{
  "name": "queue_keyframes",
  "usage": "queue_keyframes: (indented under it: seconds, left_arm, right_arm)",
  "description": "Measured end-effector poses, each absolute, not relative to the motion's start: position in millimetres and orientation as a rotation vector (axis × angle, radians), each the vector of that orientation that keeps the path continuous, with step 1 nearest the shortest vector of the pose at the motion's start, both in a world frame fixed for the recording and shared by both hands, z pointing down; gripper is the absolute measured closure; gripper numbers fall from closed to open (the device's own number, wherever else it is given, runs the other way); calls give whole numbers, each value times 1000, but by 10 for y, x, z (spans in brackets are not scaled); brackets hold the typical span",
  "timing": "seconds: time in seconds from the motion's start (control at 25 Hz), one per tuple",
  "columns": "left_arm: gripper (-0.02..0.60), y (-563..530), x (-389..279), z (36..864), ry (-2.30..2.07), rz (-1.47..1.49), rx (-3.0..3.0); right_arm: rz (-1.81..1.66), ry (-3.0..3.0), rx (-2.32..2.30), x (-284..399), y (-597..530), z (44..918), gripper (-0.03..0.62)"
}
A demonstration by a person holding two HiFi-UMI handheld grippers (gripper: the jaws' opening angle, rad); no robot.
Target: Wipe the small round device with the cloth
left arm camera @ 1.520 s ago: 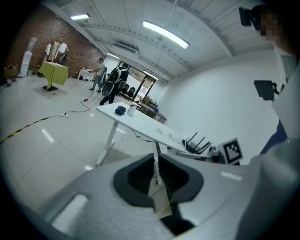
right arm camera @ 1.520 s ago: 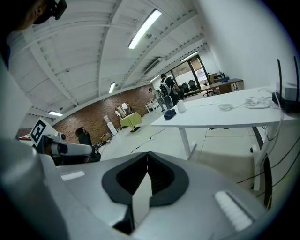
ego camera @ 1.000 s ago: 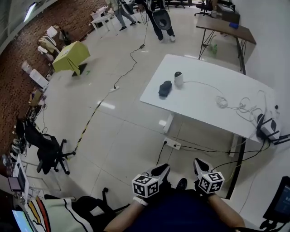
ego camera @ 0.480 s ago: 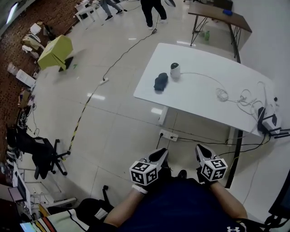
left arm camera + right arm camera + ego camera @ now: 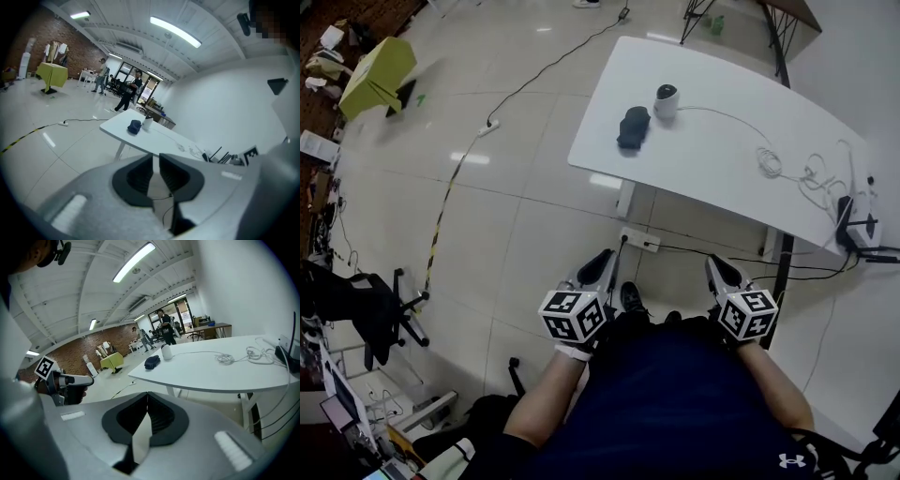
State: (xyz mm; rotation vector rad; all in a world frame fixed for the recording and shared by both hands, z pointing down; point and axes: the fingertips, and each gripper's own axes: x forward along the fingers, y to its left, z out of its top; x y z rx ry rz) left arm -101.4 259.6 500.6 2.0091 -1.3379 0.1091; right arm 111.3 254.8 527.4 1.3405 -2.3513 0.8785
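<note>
A small round white device (image 5: 666, 100) with a dark top stands on the white table (image 5: 712, 159), at its far left part. A dark blue crumpled cloth (image 5: 633, 127) lies just left of it. Both grippers hover over the floor, well short of the table's near edge. My left gripper (image 5: 598, 267) is shut to a thin slit with nothing in it. My right gripper (image 5: 718, 270) is shut and empty. In the left gripper view, beyond the left gripper (image 5: 155, 157), are the cloth (image 5: 134, 126) and device (image 5: 147, 123). Past the right gripper (image 5: 147, 394) the right gripper view shows cloth (image 5: 152, 362) and device (image 5: 167, 352).
A white cable runs from the device to a loose coil (image 5: 769, 159) and a power strip (image 5: 861, 230) at the table's right end. Another socket strip (image 5: 639, 241) lies on the floor under the table. A yellow-green draped stand (image 5: 380, 75) and an office chair (image 5: 356, 309) are off left.
Both grippers and the head have moved toward the table, which now lies nearer and larger. The jaws look the same. Cloth and device have not moved on the table.
</note>
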Motion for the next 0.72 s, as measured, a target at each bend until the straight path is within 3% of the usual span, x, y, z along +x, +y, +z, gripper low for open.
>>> queue_keyframes:
  seconds: [0.72]
  left_arm:
    - [538, 2208, -1162, 5196, -1304, 155, 1975]
  right_arm:
    - [933, -2305, 1339, 955, 2211, 5466, 582]
